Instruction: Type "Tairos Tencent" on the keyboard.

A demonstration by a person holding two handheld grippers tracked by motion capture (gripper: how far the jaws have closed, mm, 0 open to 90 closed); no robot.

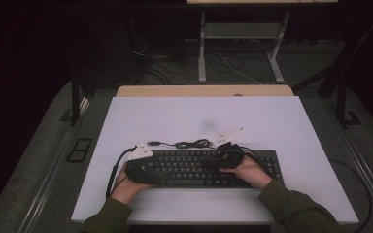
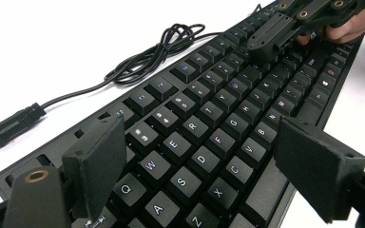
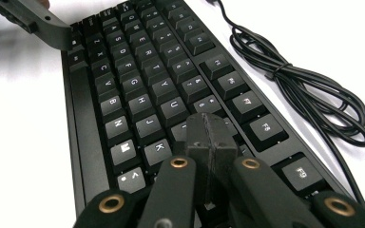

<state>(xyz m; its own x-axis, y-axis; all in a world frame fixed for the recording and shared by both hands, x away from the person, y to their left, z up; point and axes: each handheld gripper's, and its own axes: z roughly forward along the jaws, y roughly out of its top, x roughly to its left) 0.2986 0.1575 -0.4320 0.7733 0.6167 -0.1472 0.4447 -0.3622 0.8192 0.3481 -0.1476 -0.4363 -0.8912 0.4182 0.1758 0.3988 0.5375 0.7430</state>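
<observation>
Pressing shut right gripper (image 3: 208, 130) tips among keyboard (image 3: 138, 71) letter keys.

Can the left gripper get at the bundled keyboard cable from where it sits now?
Probably yes. The left gripper hangs open over the keyboard's left end, and the coiled cable lies on bare table just behind the keyboard with nothing between; the right gripper sits further right.

A white worktop (image 1: 272, 116) carries a black keyboard (image 1: 189, 167), lying lengthwise close to the near edge, roughly centred between the left and right edges; its black cable (image 1: 192, 143) lies coiled on the worktop just behind it, the plug (image 1: 153, 143) pointing toward the left edge.
</observation>
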